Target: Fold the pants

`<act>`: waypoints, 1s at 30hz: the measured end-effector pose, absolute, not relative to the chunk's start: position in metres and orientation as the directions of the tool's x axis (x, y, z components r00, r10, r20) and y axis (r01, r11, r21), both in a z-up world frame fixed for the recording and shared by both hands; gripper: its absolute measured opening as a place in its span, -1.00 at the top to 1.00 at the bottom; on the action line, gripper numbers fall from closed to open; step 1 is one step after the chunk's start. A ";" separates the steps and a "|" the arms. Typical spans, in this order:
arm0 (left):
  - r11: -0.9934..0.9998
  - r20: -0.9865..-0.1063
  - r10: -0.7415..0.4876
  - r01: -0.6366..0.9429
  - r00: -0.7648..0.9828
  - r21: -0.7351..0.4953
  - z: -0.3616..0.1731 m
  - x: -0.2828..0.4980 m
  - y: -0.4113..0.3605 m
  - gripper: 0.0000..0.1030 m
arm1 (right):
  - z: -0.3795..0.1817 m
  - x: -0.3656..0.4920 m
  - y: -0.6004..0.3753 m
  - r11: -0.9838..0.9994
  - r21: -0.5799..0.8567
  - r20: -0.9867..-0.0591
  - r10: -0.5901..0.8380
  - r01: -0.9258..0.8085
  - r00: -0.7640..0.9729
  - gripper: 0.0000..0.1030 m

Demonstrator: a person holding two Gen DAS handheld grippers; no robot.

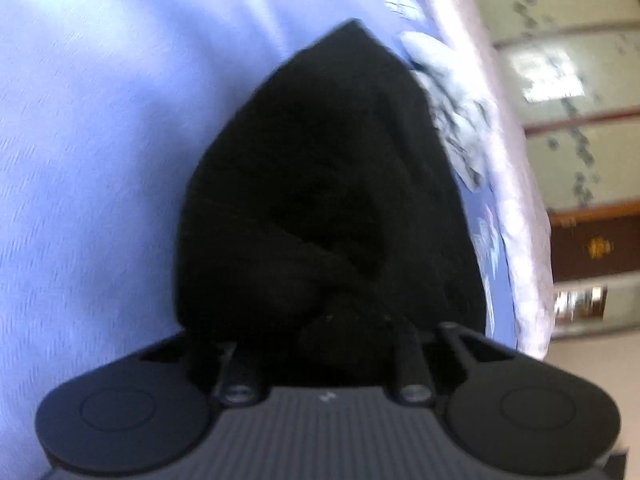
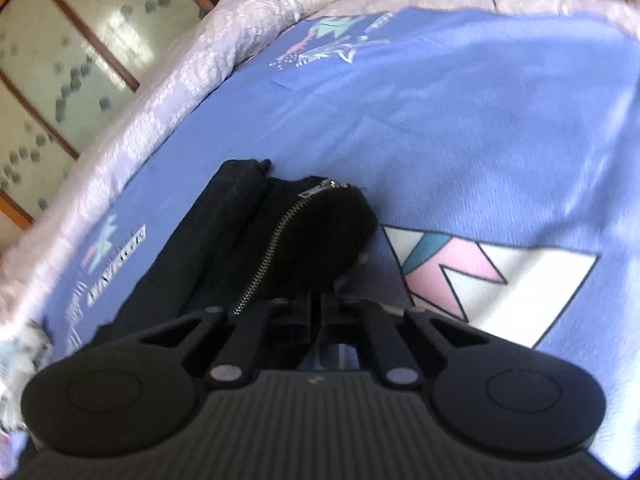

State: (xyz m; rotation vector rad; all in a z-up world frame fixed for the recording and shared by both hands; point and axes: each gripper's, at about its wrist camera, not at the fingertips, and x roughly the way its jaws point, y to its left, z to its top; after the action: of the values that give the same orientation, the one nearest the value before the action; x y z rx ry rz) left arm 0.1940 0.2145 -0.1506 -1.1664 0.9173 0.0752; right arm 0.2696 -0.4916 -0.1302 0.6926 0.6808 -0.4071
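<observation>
Your left gripper (image 1: pixel 320 336) is closed on the black pants (image 1: pixel 320 184); its fingertips are buried in the dark cloth, which fills the frame centre up to a point at upper middle. In the right wrist view your right gripper (image 2: pixel 316 300) has its jaws together, pinching the pants (image 2: pixel 256 248) at lower centre, the zipper (image 2: pixel 276 240) running diagonally just left of it. The pants lie on the blue bedspread (image 2: pixel 460 128), with its pale quilted border (image 2: pixel 168 92) at upper left.

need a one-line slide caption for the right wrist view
Right hand-held gripper closed at the edge of black pants, zipper exposed, on a blue bedspread.
</observation>
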 end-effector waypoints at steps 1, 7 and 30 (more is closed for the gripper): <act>0.432 -0.649 -0.385 -0.494 0.656 -0.755 -0.148 0.193 0.215 0.76 | -0.123 0.268 -0.486 0.729 0.406 -0.696 -0.143 0.551 0.703 0.88; 0.437 -0.624 -0.357 -0.466 0.695 -0.770 -0.109 0.167 0.223 0.79 | -0.090 0.230 -0.482 0.772 0.316 -0.684 -0.218 0.552 0.696 0.89; 0.532 -0.758 -0.321 -0.553 0.569 -0.641 -0.105 0.077 0.261 0.04 | -0.092 0.086 -0.534 0.581 0.208 -0.715 -0.458 0.787 0.527 0.12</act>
State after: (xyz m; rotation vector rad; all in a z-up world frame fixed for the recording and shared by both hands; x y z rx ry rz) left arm 0.0773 0.2607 -0.1047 -1.0444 1.0021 0.1706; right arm 0.0856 -0.5344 -0.0924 0.5598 0.6587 -0.7921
